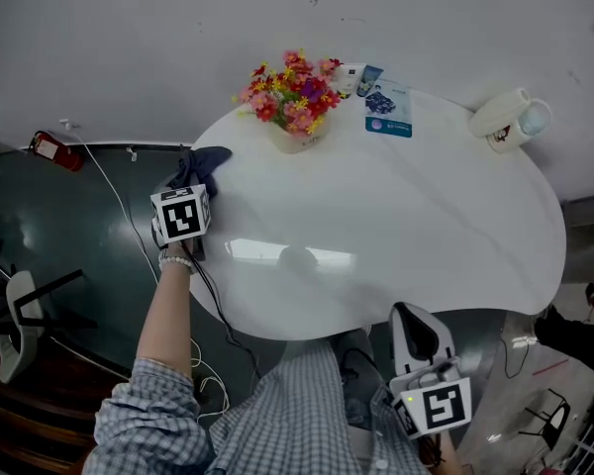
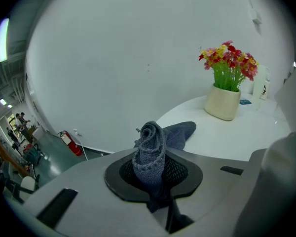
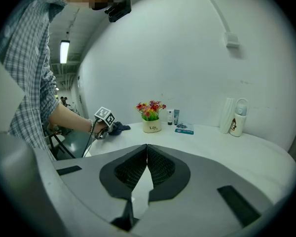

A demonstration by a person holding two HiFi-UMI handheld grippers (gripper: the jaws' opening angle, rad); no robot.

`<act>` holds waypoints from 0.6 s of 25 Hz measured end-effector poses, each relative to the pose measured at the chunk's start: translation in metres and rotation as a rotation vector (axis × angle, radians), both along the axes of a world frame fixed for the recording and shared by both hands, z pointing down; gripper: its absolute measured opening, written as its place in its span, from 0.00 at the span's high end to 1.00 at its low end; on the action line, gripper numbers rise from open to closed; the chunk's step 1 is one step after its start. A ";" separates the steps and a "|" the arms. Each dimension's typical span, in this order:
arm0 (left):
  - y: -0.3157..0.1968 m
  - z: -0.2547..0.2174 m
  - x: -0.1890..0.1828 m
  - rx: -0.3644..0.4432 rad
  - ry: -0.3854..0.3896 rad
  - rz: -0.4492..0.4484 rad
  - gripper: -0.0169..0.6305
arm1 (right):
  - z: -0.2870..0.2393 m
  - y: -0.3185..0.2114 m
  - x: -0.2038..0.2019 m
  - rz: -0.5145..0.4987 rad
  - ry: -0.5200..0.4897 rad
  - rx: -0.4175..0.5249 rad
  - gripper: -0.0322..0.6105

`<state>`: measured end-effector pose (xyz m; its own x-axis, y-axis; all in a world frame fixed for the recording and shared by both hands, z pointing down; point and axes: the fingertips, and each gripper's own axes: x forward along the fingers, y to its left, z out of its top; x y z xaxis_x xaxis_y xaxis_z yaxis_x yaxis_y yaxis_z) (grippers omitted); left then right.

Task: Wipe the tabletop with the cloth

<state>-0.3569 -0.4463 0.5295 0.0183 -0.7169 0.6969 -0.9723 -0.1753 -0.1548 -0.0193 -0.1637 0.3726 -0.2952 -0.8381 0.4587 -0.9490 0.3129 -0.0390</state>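
Our left tongs are shut tight on the dark blue cloth, which bunches up with its loose end at the far left edge of the white tabletop. Almost all the tabletop lies to the cloth's right, past the flower pot. Our right tongs are closed on nothing, by the near edge.

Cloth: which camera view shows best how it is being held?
The left gripper view: the cloth stands bunched and clamped in the jaws of the left gripper. The head view shows only a dark blue fold at the edge of the table; the right gripper view, a small distant patch.
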 end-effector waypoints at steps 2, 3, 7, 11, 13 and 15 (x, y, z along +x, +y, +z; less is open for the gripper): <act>-0.011 0.000 -0.003 0.005 -0.026 0.016 0.89 | 0.001 0.001 0.002 0.009 0.006 -0.005 0.94; -0.018 0.000 -0.004 0.006 -0.044 0.024 0.89 | 0.001 0.001 0.003 0.013 0.008 -0.004 0.94; -0.046 -0.002 -0.003 0.006 -0.085 0.038 0.89 | 0.004 0.006 0.012 0.036 0.024 -0.020 0.94; -0.065 -0.003 0.010 0.016 -0.163 0.106 0.89 | 0.006 0.012 0.024 0.065 0.047 -0.034 0.94; -0.068 -0.004 0.015 0.026 -0.196 0.124 0.89 | 0.005 0.012 0.030 0.074 0.054 -0.031 0.94; -0.065 -0.005 0.020 0.033 -0.187 0.123 0.89 | 0.004 0.013 0.034 0.076 0.059 -0.021 0.94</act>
